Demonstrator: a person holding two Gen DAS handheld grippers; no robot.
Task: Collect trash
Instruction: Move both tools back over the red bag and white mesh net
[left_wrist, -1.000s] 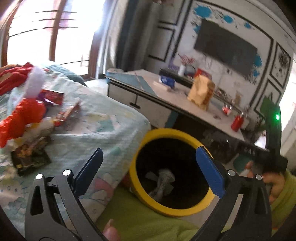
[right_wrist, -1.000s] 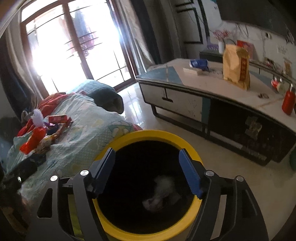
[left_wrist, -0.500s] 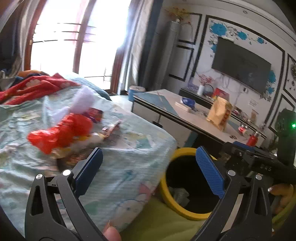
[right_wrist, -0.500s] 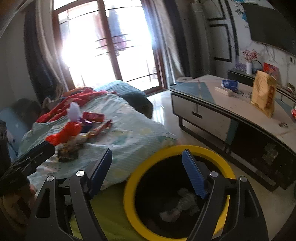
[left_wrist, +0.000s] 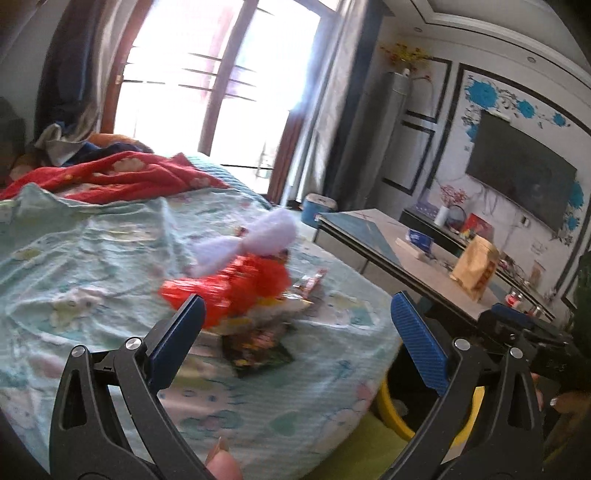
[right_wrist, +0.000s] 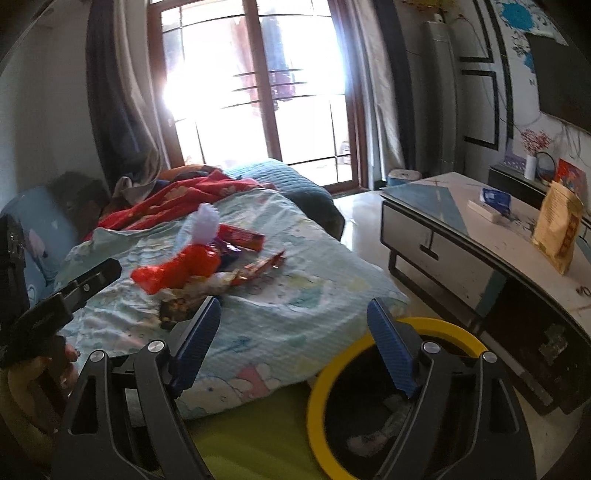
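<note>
1. A home living room is indicated: wall-mounted TV (left_wrist: 521, 186), low TV cabinet (right_wrist: 480, 266), balcony glass doors (right_wrist: 258, 92) with curtains (right_wrist: 122, 92).
2. Domestic use is confirmed by a sofa draped in a cartoon-print sheet (right_wrist: 295, 306) and a red blanket (left_wrist: 110, 177).

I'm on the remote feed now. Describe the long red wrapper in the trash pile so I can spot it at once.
Start at the bed with the pale green sheet, left of the yellow-rimmed bin. The trash pile sits in the middle of the sheet. At its far edge, just right of the upright white tissue, lies the long red wrapper: flat and rectangular, unlike the crumpled red bag nearer the camera.
</note>
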